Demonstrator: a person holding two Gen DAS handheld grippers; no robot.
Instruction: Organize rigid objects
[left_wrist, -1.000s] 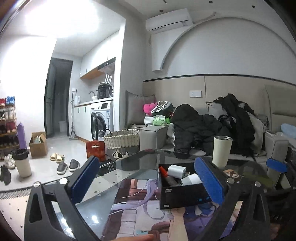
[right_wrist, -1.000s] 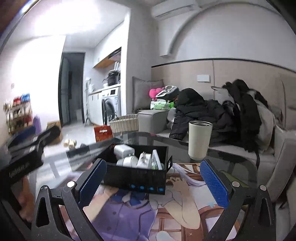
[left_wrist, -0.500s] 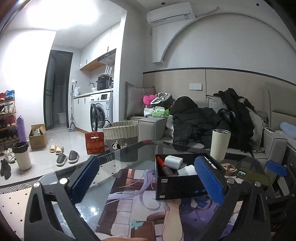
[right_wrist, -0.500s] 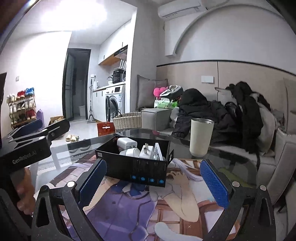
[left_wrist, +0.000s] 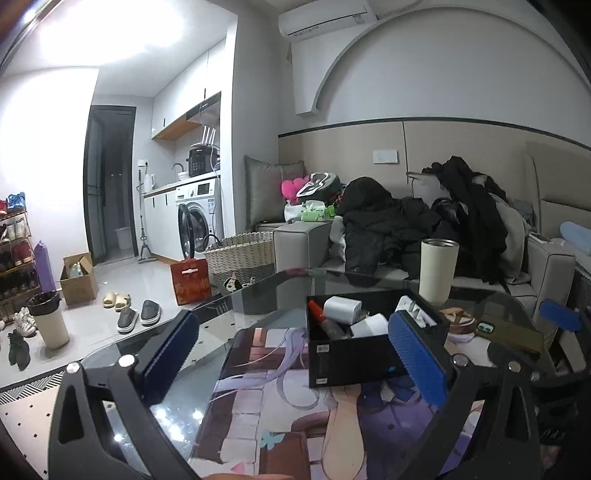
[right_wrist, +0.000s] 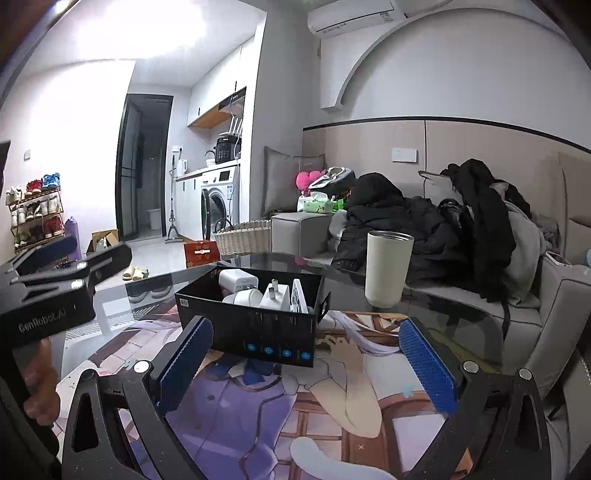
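Fingers, left gripper (left_wrist: 291, 354): spread wide, holding nothing, above the tabletop (left_wrist: 207, 332).
Fingers, right gripper (right_wrist: 306, 360): spread wide, holding nothing, just short of the box.
Box (right_wrist: 258, 332): black, open-topped, on the printed mat (right_wrist: 258, 406).
Chargers (right_wrist: 236, 282): white, inside the box with a red-tipped item (left_wrist: 317, 308).
Tumbler (right_wrist: 386, 269): cream, upright, behind the box, apart from it.

- We saw the right gripper (right_wrist: 306, 358) with jaws spread wide and nothing between them, above the printed mat (right_wrist: 258, 406).
- A black box (right_wrist: 255, 325) of white chargers (right_wrist: 236, 278) sat on the glass worktop (right_wrist: 461, 317).
- A cream tumbler (right_wrist: 388, 269) stood upright beyond it.
- The left gripper (right_wrist: 55, 280) was at the left edge.
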